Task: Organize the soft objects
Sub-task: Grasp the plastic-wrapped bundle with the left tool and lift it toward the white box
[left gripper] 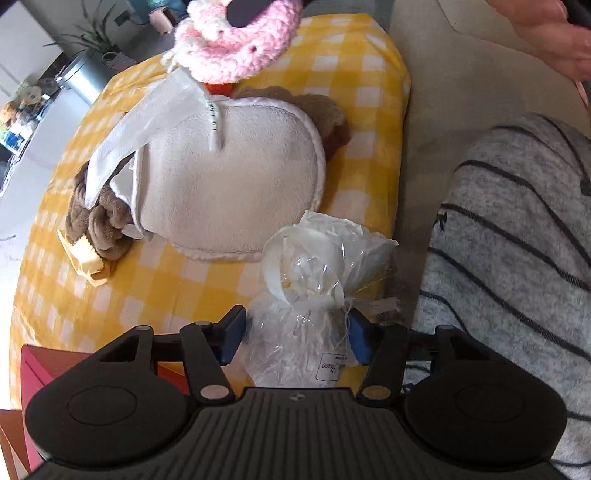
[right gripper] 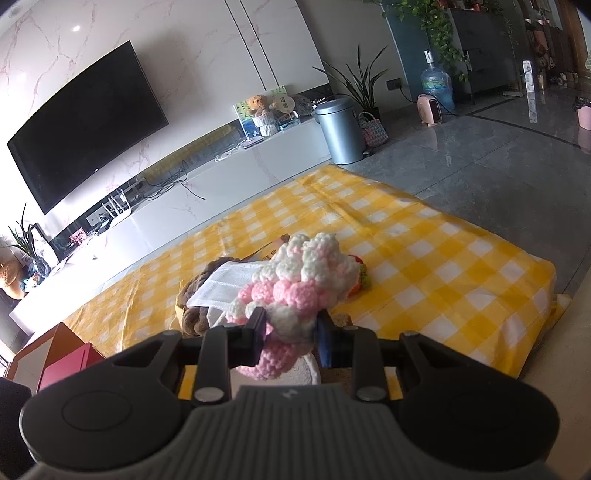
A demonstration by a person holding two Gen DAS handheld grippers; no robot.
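A clear plastic-wrapped bundle [left gripper: 314, 280] with a white ribbon stands on the yellow checked cloth [left gripper: 166, 295]. My left gripper [left gripper: 297, 341] is shut on it, both blue pads against the wrapper. Beyond it lie a white plush pad [left gripper: 229, 184] and a brown plush toy [left gripper: 99, 221] under a white gauze strip [left gripper: 147, 122]. My right gripper [right gripper: 291, 332] is shut on a pink and white crochet piece [right gripper: 306, 280], held above the brown plush toy [right gripper: 195, 314]. That crochet piece [left gripper: 229, 48] hangs at the top of the left wrist view.
A person's grey striped clothing [left gripper: 517, 258] fills the right side, with a hand [left gripper: 546, 33] at the top right. A red box [right gripper: 66, 362] sits off the cloth's near left corner. A small orange and green toy [right gripper: 360, 277] lies behind the crochet. A metal bin [right gripper: 341, 129] stands on the floor.
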